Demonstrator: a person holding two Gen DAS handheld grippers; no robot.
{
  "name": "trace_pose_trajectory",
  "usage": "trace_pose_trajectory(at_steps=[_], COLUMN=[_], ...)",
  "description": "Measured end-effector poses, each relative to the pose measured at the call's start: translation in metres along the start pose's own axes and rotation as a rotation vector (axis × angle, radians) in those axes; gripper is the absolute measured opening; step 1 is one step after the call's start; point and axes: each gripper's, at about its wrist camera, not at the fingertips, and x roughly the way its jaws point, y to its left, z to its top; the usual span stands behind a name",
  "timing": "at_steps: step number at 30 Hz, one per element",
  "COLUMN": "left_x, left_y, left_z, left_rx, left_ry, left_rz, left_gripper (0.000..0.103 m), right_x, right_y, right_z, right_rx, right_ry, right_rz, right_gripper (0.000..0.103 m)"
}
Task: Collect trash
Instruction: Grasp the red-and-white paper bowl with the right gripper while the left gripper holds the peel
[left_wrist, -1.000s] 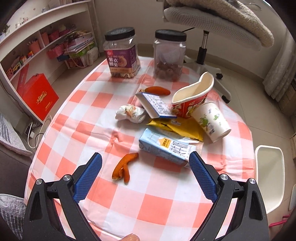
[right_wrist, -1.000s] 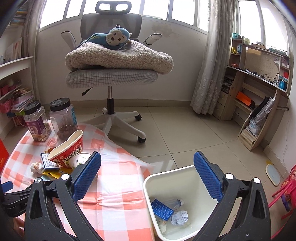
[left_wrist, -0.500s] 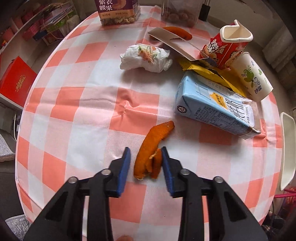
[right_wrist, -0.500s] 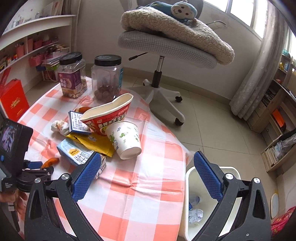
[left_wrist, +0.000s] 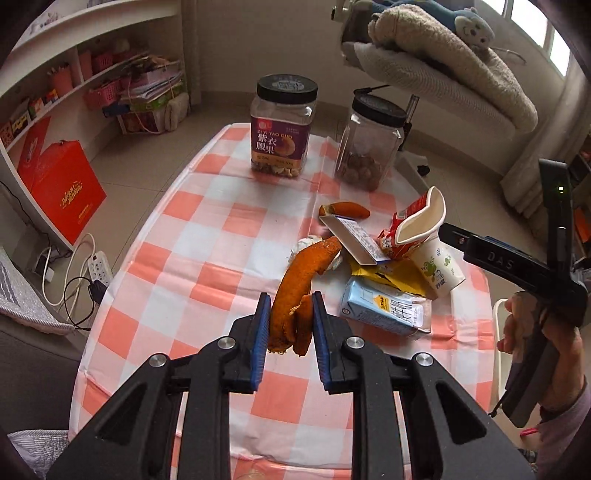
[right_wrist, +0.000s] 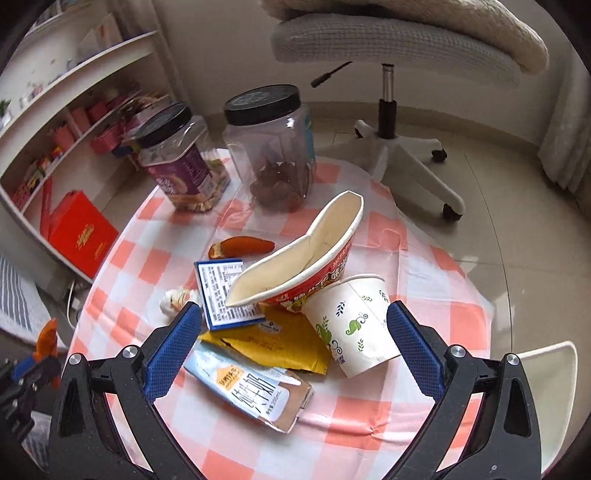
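Gripping a curled strip of orange peel between its blue pads, the left gripper is held above the checked tablecloth, tilted forward toward the far edge of the table. The peel stands up out of the jaws and hangs clear of the cloth. At the right edge of this view a hand holds the other tool's black handle, its arm reaching in over the table. Beyond the peel lie a second piece of peel, a small box, a crushed noodle bowl, a paper cup on its side, a yellow wrapper and a flattened milk carton. Two black-lidded plastic jars stand at the far side: a purple-labelled jar with nuts at its bottom and a clear jar holding brown round pieces in its lower part.

From the right wrist, the right gripper hangs over the litter pile with its fingers spread wide apart, gripping nothing. The paper cup lies tipped with its mouth toward the camera, beside the right finger; the noodle bowl is squashed and shows nothing inside. The milk carton lies between the fingers, partly on the yellow wrapper. At the far left edge, the held orange peel shows off the table's side.
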Motion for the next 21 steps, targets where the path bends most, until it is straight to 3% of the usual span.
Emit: trace_pose_trajectory(at_steps=[4, 12, 14, 16, 18, 21], left_x=[-0.015, -0.016, -0.013, -0.013, -0.016, -0.019], left_y=[0.004, 0.026, 0.035, 0.042, 0.046, 0.053], left_z=[0.012, 0.017, 0.016, 0.016, 0.015, 0.015], left_rx=[-0.018, -0.03, -0.053, -0.063, -0.067, -0.077], left_ry=[-0.051, -0.083, -0.068, -0.059, -0.07, -0.076], left_rz=[-0.004, 0.046, 0.048, 0.047, 0.055, 0.032], left_gripper=[0.023, 0.024, 0.023, 0.023, 0.023, 0.021], right_x=[0.025, 0.075, 0.086, 0.092, 0.092, 0.082], right_y=[0.003, 0.0, 0.003, 0.006, 0.012, 0.025], right_z=[0.016, 0.033, 0.034, 0.032, 0.03, 0.023], right_rx=[0.115, 0.217, 0.212, 0.206, 0.194, 0.143], right_ry=[0.008, 0.063, 0.091, 0.114, 0.129, 0.115], right_rz=[-0.081, -0.1, -0.092, -0.058, -0.002, 0.02], right_gripper=[0.096, 0.092, 0.078, 0.048, 0.029, 0.027])
